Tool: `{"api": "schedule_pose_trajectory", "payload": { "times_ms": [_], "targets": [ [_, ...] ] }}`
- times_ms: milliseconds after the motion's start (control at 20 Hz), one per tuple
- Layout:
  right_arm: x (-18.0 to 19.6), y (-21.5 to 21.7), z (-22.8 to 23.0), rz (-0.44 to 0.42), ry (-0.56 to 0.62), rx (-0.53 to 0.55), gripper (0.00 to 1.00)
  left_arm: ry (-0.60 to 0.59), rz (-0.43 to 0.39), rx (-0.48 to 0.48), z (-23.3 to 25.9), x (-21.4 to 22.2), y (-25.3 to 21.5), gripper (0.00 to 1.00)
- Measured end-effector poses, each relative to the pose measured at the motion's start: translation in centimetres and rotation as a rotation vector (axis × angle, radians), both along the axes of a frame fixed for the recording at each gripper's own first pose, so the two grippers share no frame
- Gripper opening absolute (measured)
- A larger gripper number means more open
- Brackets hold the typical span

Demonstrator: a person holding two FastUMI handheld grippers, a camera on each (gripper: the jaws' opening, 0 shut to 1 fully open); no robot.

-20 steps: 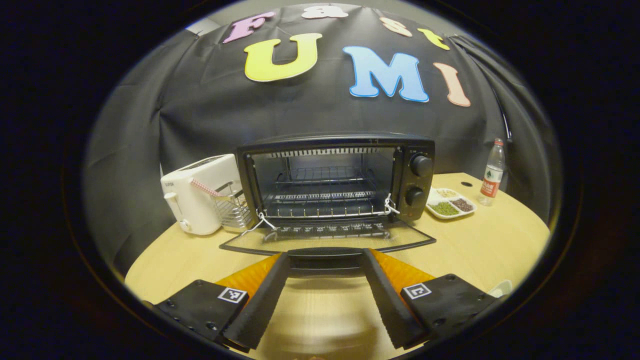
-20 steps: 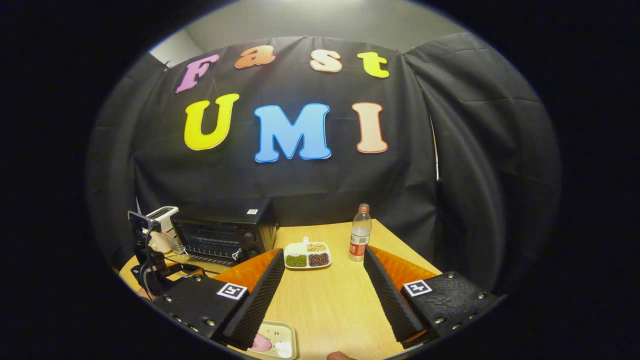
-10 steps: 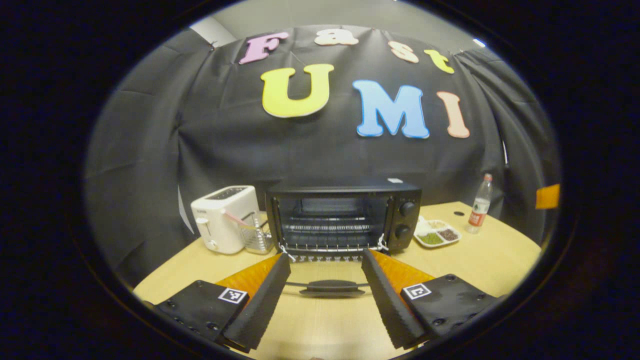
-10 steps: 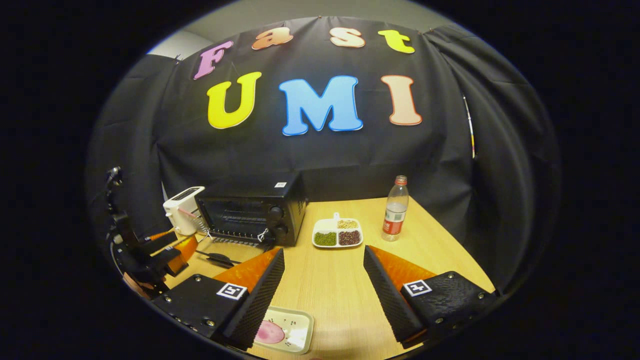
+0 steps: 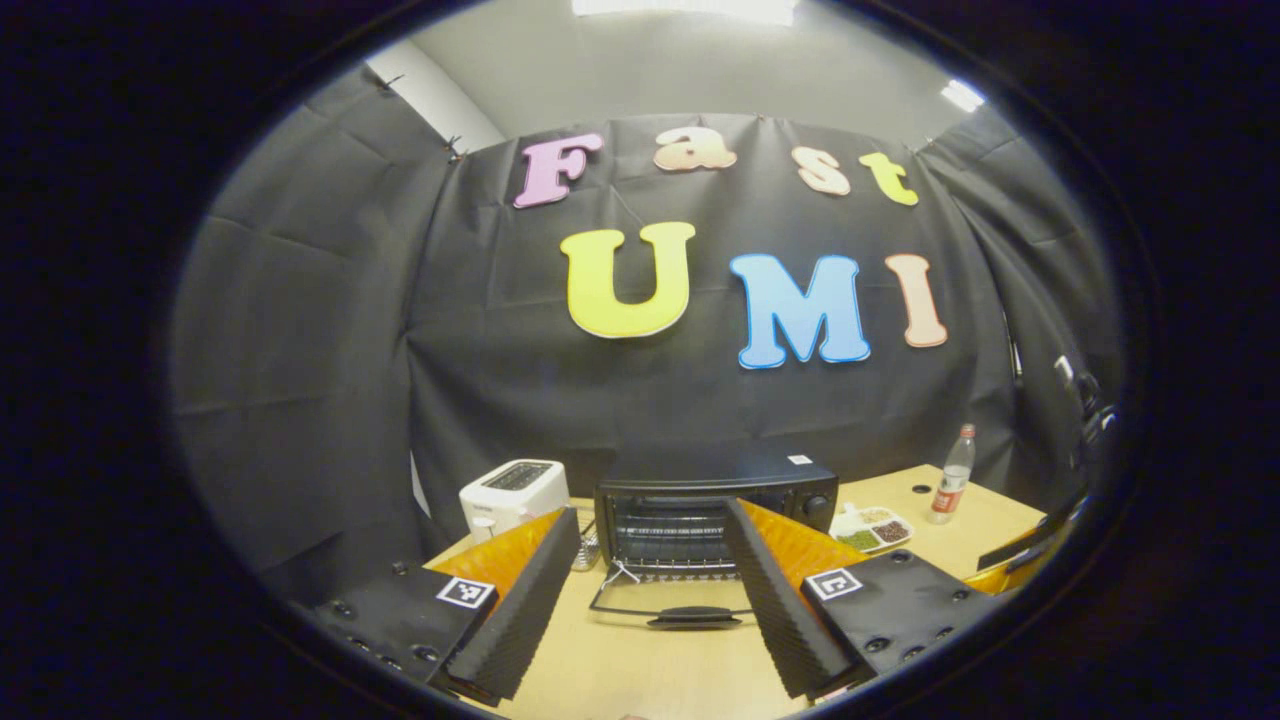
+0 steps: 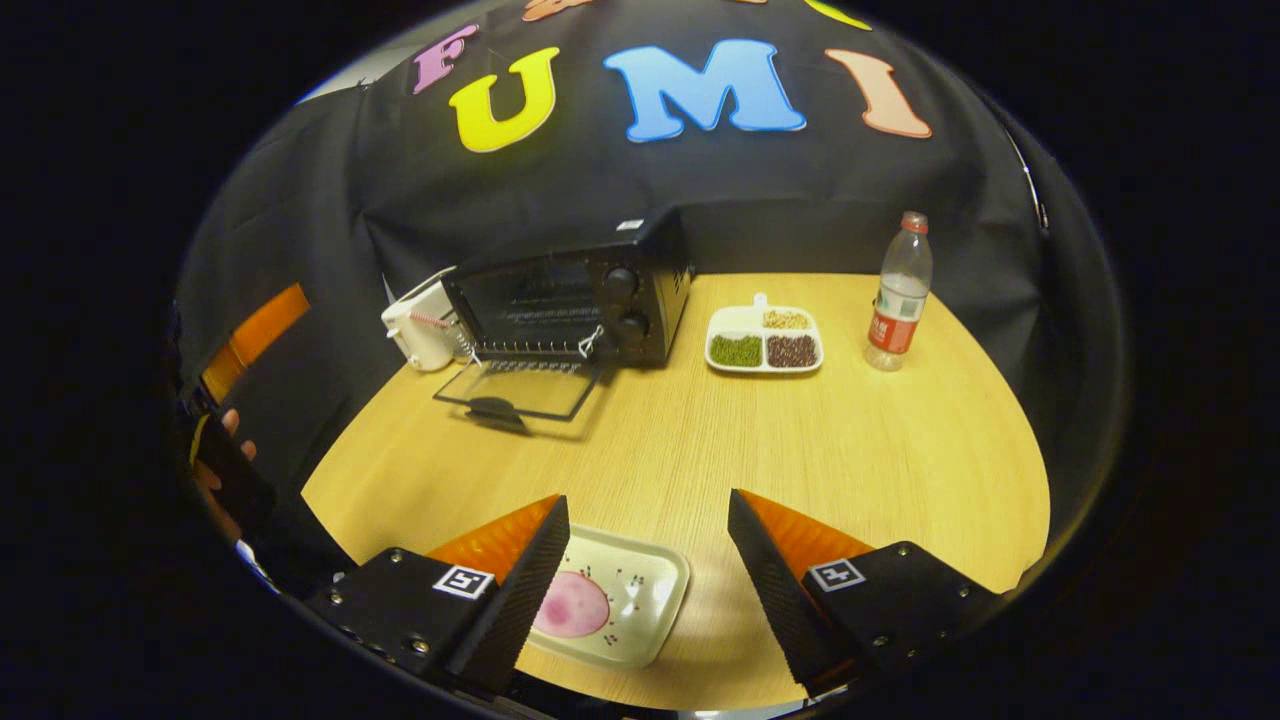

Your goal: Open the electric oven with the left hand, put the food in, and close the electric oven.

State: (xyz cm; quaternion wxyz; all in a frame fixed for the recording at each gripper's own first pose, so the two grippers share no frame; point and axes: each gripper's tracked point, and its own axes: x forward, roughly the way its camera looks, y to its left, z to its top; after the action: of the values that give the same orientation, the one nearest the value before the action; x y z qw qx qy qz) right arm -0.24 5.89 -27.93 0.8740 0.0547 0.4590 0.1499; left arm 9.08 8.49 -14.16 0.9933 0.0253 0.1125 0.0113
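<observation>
A: Black electric oven position?
B: Back left of the light wooden worktop, glass door folded down flat, beside a white toaster.
A: Food?
B: Pink round slice on a white rectangular tray, front edge, between the right gripper fingers, spread, not touching it.
A: Left gripper?
B: Fingers spread, empty, well apart from the oven
</observation>
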Motion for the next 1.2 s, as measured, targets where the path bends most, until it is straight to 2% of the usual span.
{"api": "schedule_pose_trajectory", "payload": {
  "times_ms": [100, 150, 200, 400, 450, 500, 550, 600, 700, 850, 900, 1000, 1050, 1100, 1200],
  "targets": [
    [-1.4, 0.0, -1.6, 0.029, 0.07, -0.011, 0.96, -0.02, 0.012, 0.006, 1.4, -0.7, 0.4, 1.0],
    [-2.1, 0.0, -2.3, 0.039, 0.105, -0.013, 0.96, -0.027, 0.018, 0.009, 2.0, -1.1, 0.6, 0.97],
    [-2.9, 0.0, -3.1, 0.052, 0.148, -0.012, 0.96, -0.033, 0.021, 0.009, 2.4, -1.3, 0.7, 1.0],
    [-5.9, -0.2, -6.2, 0.081, 0.315, -0.021, 0.96, -0.05, 0.038, 0.015, 3.5, -2.2, 1.3, 1.0],
    [-6.5, -0.1, -6.8, 0.09, 0.347, -0.017, 0.87, -0.05, 0.042, 0.017, 3.6, -2.3, 1.5, 1.0],
    [-7.1, 0.2, -7.3, 0.098, 0.376, -0.01, 0.92, -0.049, 0.045, 0.017, 3.5, -2.4, 1.6, 1.0],
    [-7.3, 0.3, -7.8, 0.099, 0.398, -0.01, 0.9, -0.048, 0.049, 0.016, 3.7, -2.5, 1.8, 1.0],
    [-7.7, 0.2, -8.0, 0.099, 0.42, -0.014, 0.78, -0.043, 0.053, 0.015, 3.6, -2.7, 2.0, 1.0],
    [-8.0, 0.2, -8.3, 0.095, 0.459, -0.02, 0.7, -0.05, 0.06, 0.014, 4.0, -2.9, 2.3, 1.0],
    [-7.7, -1.1, -8.9, 0.051, 0.519, -0.049, 0.5, -0.066, 0.063, 0.026, 4.6, -3.1, 2.7, 1.0],
    [-7.9, -1.0, -9.2, 0.043, 0.556, -0.045, 0.29, -0.068, 0.066, 0.03, 4.6, -3.1, 2.8, 1.0],
    [-7.6, -1.1, -9.3, 0.01, 0.605, -0.036, 0.27, -0.066, 0.068, 0.023, 4.5, -3.1, 3.0, 1.0],
    [-7.5, -0.9, -8.3, -0.026, 0.614, -0.019, 0.15, -0.063, 0.072, 0.02, 4.4, -3.1, 3.1, 1.0],
    [-7.9, -0.5, -9.1, -0.015, 0.637, -0.001, 0.02, -0.062, 0.077, 0.017, 4.4, -3.1, 3.3, 1.0],
    [-8.0, -0.2, -9.0, -0.026, 0.662, 0.051, 0.0, -0.064, 0.081, 0.006, 4.4, -3.2, 3.5, 1.0]
  ]
}}
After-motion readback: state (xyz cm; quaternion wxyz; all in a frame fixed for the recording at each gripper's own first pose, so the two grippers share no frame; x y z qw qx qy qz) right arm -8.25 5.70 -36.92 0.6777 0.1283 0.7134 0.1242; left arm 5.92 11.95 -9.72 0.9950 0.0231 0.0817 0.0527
